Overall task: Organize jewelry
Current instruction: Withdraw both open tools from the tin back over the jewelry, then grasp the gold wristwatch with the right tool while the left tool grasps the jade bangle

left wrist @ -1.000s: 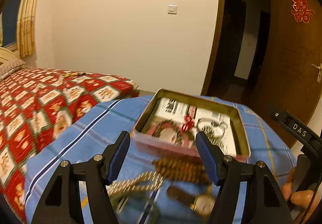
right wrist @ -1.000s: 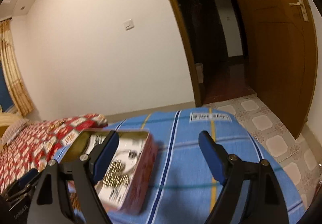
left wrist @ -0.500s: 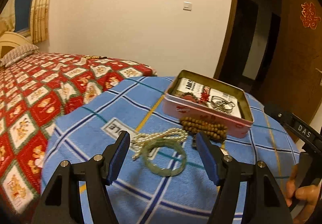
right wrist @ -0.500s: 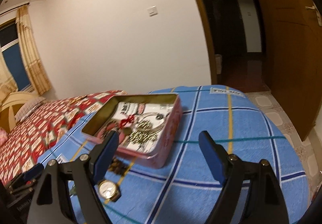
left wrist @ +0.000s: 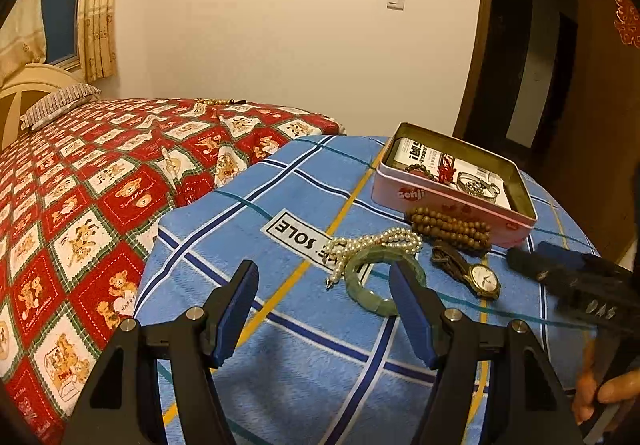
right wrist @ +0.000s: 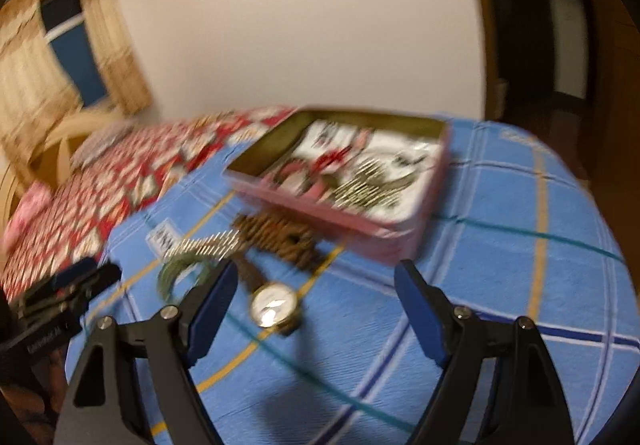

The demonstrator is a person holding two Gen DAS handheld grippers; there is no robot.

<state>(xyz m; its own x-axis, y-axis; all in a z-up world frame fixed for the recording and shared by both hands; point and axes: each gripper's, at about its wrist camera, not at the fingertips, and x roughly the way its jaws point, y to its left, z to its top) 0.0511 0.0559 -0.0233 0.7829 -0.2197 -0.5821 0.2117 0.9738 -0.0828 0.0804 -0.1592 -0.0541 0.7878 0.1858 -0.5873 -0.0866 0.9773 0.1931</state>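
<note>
Both grippers open, empty: left gripper (left wrist: 322,307), right gripper (right wrist: 314,303). Loose on surface, frame centre: jade bangle (left wrist: 378,279), pearls (left wrist: 374,245), wooden beads (left wrist: 450,227), watch (left wrist: 482,277). Tin (left wrist: 448,201) upper right. Best pinching bangle rim, lifting clear of pearls.

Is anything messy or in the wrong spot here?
Yes. Four pieces lie loose on the blue cloth instead of in the tin: brown beads, pearls, a green bangle and a watch. More pearls sit far off on the bed.
</note>
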